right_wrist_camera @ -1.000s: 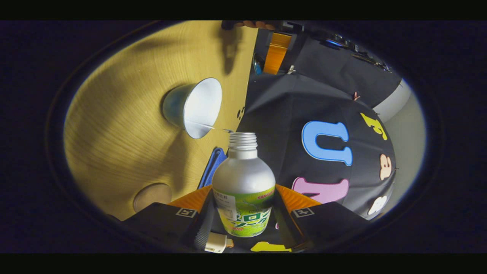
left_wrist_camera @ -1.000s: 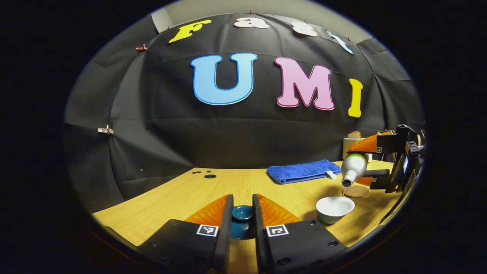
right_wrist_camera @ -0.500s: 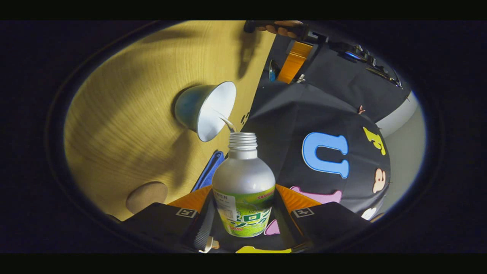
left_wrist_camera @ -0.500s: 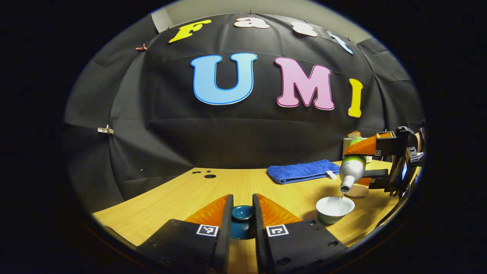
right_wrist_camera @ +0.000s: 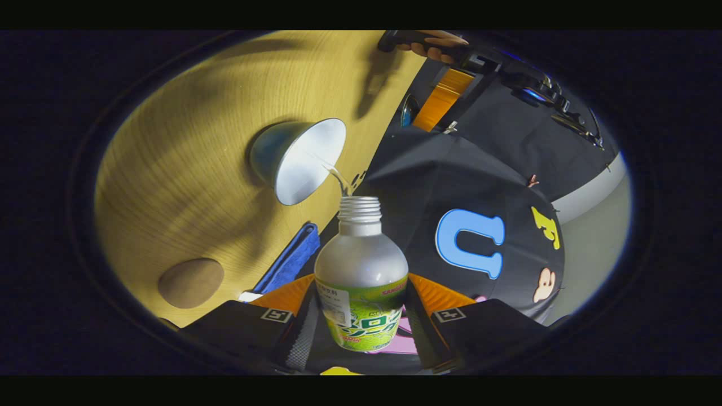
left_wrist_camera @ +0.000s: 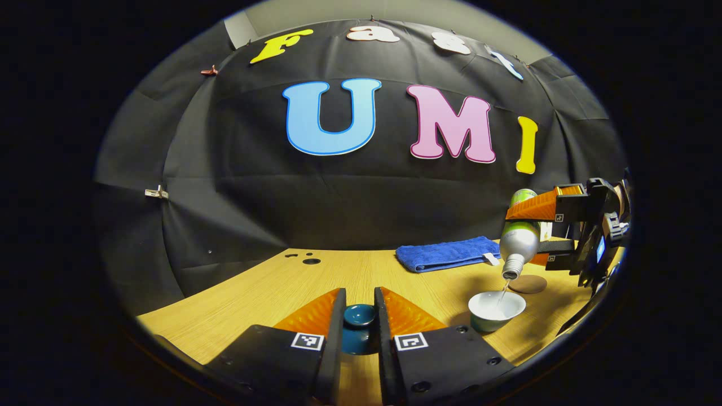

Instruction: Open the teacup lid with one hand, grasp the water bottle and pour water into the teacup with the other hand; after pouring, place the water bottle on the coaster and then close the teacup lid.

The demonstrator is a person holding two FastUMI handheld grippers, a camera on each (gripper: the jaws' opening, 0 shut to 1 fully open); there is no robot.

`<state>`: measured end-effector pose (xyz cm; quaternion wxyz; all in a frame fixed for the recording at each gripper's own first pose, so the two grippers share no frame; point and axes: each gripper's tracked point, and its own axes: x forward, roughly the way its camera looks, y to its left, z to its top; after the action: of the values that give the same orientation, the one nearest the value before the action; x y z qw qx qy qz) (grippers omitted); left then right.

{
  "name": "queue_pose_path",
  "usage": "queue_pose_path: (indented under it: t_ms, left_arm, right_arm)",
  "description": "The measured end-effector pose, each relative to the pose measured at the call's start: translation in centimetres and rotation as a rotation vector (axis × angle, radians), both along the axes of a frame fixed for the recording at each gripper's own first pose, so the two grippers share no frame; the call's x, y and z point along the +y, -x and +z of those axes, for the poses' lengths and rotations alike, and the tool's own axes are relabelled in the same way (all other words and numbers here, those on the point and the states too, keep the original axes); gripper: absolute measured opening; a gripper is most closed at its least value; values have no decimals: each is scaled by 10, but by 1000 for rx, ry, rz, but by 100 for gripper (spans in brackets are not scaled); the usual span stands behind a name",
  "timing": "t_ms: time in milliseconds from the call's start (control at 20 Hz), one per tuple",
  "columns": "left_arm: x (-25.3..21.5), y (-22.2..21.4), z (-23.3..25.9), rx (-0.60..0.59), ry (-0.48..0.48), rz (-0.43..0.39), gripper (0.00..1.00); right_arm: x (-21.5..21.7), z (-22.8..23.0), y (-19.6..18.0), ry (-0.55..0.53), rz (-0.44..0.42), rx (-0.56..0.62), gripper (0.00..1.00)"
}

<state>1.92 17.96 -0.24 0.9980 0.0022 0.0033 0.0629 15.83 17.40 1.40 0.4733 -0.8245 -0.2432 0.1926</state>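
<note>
My left gripper [left_wrist_camera: 360, 324] is shut on the dark teal teacup lid [left_wrist_camera: 359, 317], held just above the wooden table [left_wrist_camera: 282, 293]. To the right stands the teacup [left_wrist_camera: 496, 309], open, white inside. My right gripper [right_wrist_camera: 361, 316] is shut on the silver water bottle [right_wrist_camera: 361, 270] with a green label, tipped steeply mouth down. A thin stream of water runs from the bottle's mouth into the teacup [right_wrist_camera: 296, 160]. In the left gripper view the water bottle [left_wrist_camera: 520, 241] hangs over the cup's far right rim. The round brown coaster [left_wrist_camera: 527, 283] lies just behind the cup.
A folded blue towel [left_wrist_camera: 448, 254] lies at the back of the table, also seen as the towel [right_wrist_camera: 287, 262] in the right gripper view. Small holes [left_wrist_camera: 310, 260] mark the table's far left. A hand [right_wrist_camera: 434, 45] holds the other gripper at the top.
The bottle has tipped more steeply and risen a little over the cup, and the water stream has grown from a trickle. My left gripper with the lid has stayed still.
</note>
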Motion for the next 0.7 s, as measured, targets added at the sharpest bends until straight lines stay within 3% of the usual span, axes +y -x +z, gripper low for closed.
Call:
queue_pose_path:
  t_ms: [700]
  left_arm:
    - [0, 0, -1, -2, -2, 0, 31]
  right_arm:
    - [17, 16, 6, 140, 82, -115, 75]
